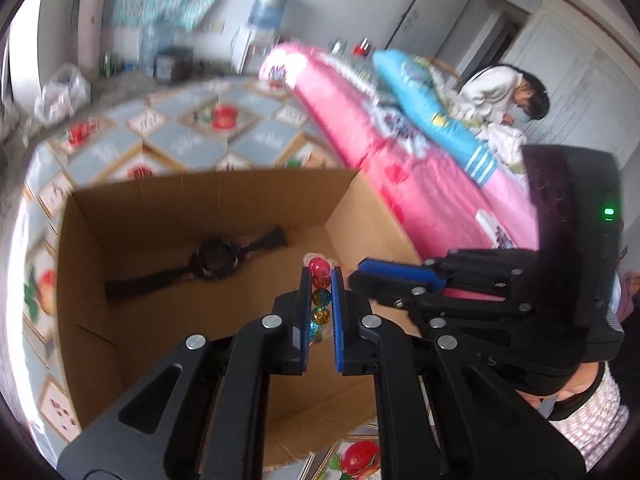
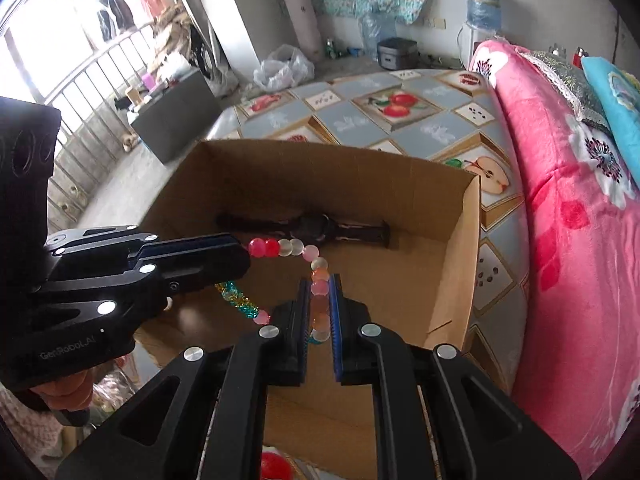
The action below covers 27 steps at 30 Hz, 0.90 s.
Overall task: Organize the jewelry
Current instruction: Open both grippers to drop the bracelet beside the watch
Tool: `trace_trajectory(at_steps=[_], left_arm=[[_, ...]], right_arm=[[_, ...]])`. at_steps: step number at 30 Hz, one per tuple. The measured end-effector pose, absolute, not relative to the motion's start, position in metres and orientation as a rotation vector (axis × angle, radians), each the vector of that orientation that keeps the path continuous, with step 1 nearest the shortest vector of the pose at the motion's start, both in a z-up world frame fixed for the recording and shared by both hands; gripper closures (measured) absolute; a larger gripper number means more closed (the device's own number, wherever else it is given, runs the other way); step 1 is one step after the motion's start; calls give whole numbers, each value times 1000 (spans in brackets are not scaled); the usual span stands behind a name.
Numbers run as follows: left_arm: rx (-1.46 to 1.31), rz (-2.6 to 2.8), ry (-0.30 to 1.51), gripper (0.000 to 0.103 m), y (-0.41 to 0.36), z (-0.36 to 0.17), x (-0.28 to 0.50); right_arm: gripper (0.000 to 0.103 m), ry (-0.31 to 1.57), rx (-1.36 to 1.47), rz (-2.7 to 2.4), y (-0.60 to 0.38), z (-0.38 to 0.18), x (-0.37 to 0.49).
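Observation:
A string of coloured beads [image 2: 296, 249] hangs between both grippers above an open cardboard box [image 2: 464, 236]. My right gripper [image 2: 320, 280] is shut on its pink and orange beads. My left gripper [image 1: 321, 274] is shut on its red, green and yellow beads [image 1: 321, 300]. In the right wrist view the left gripper [image 2: 240, 254] comes in from the left, with a glittery teal and gold stretch [image 2: 236, 300] drooping below it. In the left wrist view the right gripper [image 1: 356, 274] enters from the right. A dark wristwatch [image 1: 212, 262] lies flat on the floor of the box [image 1: 96, 240], also seen as the watch [image 2: 316, 230].
The box stands on a table with a fruit-patterned cloth [image 2: 400, 120]. A pink floral blanket [image 2: 568, 208] lies along the right. A person [image 1: 504, 96] sits beyond it. A white plastic bag [image 2: 282, 68] and a water dispenser [image 2: 482, 12] stand at the back.

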<state>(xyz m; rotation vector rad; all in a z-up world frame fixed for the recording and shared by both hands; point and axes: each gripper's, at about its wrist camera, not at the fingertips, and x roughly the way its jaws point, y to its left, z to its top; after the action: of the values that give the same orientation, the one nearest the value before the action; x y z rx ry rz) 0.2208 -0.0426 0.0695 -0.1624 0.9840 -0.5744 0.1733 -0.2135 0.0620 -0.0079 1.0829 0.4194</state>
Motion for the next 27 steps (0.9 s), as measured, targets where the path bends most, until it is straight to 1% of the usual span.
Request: trace_trajectory(at_steps=[7,10,11,12,13,22,23,24,26,27], left_arm=[[-115,-582,1190,95,-62,15,253],[-87,-567,1239,95,-70,5,261],[-83,-569,1242,94,-72,3,264],[-79,-565,1240,94,-73,4,265],[-76,-562,1233,94,-74,6,266],[-79,-546,1085,93,-73,40,260],[-72,-548,1058,90,-73,46,256],[-63,-549,1027,87,-73,53,251],[-51,-558,975,78,-72,65,243],[-40,-557,950,77,-72,71,238]], right_arm=[[93,1205,-242,372,-204,30,188],[91,1187,-315,363,-200,26,189],[87,1173,-324,364,-200,26,189],[84,1160,-328,364,-201,27,190],[83,1141,-326,361,-202,29,189],[82,1062,-133,352,-230,53,186],[79,1051,-119,352,-231,57,184],[72,1033,-108,345,-233,62,181],[64,1004,-85,333,-235,70,176],[61,991,-69,331,-236,74,173]])
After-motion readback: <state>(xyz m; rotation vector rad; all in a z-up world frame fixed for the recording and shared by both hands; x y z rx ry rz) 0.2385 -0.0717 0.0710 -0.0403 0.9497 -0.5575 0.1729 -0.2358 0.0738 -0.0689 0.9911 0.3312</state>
